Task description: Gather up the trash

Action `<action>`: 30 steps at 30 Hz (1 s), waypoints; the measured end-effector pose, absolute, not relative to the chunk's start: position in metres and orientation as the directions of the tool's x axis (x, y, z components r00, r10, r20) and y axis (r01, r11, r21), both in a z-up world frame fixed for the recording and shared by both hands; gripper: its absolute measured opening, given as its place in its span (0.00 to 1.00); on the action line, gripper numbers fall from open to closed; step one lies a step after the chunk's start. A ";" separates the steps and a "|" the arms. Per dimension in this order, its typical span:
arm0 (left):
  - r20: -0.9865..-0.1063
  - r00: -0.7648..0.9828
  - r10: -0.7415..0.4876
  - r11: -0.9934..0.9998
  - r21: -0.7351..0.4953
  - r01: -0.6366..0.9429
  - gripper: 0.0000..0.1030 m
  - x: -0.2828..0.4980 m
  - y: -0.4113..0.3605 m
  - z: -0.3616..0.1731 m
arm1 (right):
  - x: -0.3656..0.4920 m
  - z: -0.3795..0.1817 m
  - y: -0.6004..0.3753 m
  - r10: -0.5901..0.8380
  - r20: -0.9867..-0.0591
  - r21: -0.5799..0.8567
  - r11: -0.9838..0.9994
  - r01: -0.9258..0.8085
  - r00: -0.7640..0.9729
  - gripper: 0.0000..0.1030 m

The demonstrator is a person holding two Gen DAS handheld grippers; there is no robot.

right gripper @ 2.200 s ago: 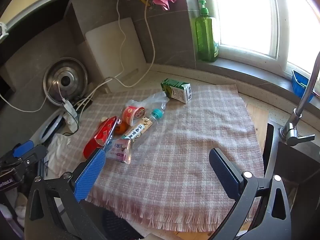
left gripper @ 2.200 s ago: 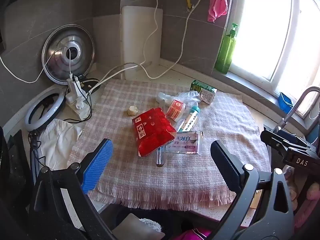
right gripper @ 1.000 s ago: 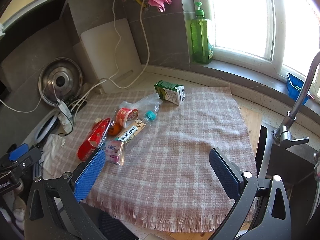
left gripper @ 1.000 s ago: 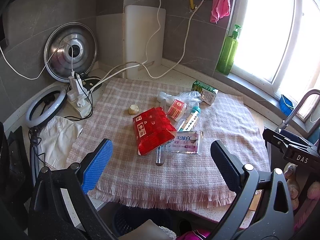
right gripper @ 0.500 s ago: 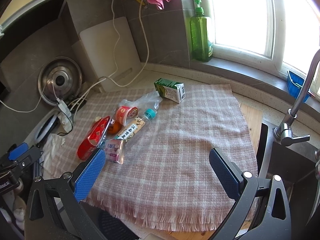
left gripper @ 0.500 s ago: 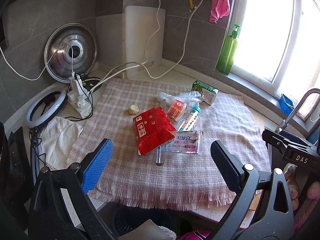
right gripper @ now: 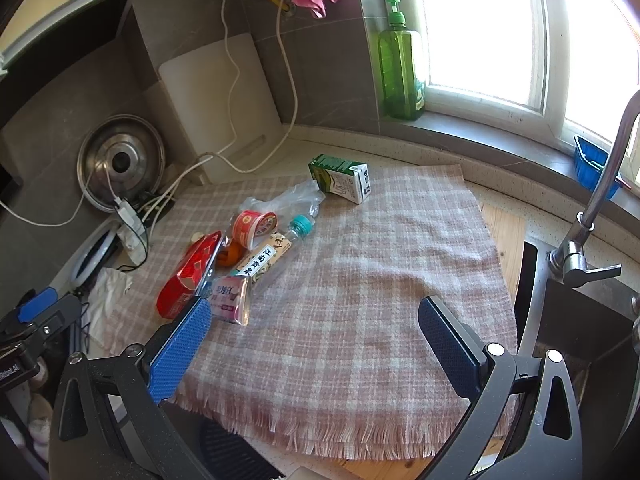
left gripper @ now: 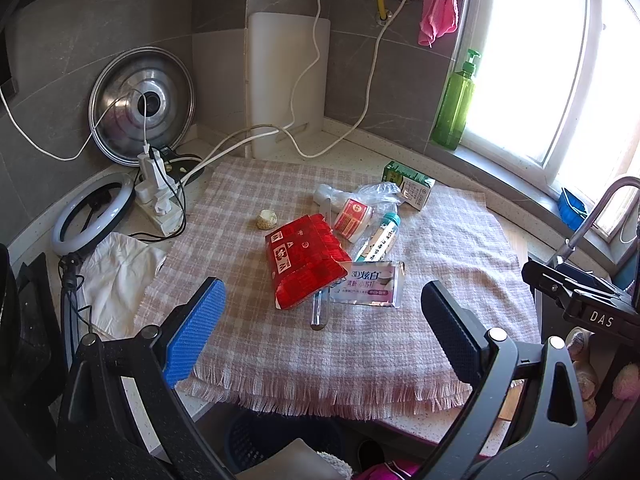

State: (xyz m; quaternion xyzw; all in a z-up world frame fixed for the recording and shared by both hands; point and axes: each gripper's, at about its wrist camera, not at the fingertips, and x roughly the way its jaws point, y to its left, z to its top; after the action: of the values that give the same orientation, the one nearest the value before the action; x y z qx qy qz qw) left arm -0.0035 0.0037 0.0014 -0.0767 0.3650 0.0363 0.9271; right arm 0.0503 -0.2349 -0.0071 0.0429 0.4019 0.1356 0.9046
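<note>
Trash lies in a cluster on a pink checked cloth (left gripper: 440, 248): a red packet (left gripper: 304, 260), a white-pink wrapper (left gripper: 370, 284), a labelled plastic bottle (left gripper: 378, 238), a red-white cup (left gripper: 352, 218), a clear bag (left gripper: 378, 192), a green-white carton (left gripper: 408, 184), a small beige lump (left gripper: 266, 220). The right wrist view shows the same red packet (right gripper: 188, 276), wrapper (right gripper: 230, 298), bottle (right gripper: 276, 250), cup (right gripper: 254, 226) and carton (right gripper: 342, 178). My left gripper (left gripper: 320, 332) is open and empty, near the cloth's front edge. My right gripper (right gripper: 314, 356) is open and empty over the cloth's front.
A dark basket (left gripper: 280, 436) shows below the counter's front edge. A pot lid (left gripper: 142, 106), power strip with cables (left gripper: 158, 196), ring light (left gripper: 94, 212) and white cloth (left gripper: 116, 276) stand left. A green soap bottle (right gripper: 400, 64) is on the sill; faucet (right gripper: 592, 208) and sink right.
The right gripper's view has drifted slightly, closer to the cloth. The left gripper has barely moved. Both stay open and empty; the trash has not moved.
</note>
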 end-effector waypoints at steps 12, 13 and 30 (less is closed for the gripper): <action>-0.682 0.731 0.014 0.986 -0.114 -0.125 0.97 -0.006 0.001 0.001 | 0.050 -0.008 -0.235 0.282 -0.718 0.190 0.959 -0.210 0.636 0.99; -0.683 0.731 0.014 0.986 -0.114 -0.125 0.97 -0.005 0.001 0.001 | 0.050 -0.009 -0.235 0.282 -0.719 0.191 0.959 -0.210 0.636 0.99; -0.694 0.719 0.034 0.981 -0.115 -0.158 0.97 -0.006 0.015 -0.009 | 0.058 -0.017 -0.236 0.263 -0.735 0.181 0.964 -0.192 0.626 0.99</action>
State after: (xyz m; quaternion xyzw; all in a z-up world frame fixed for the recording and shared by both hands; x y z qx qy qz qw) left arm -0.0058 0.0153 -0.0094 -0.0834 0.3712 0.0520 0.9233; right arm 0.0578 -0.2357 -0.0173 0.0426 0.4139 0.1263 0.9005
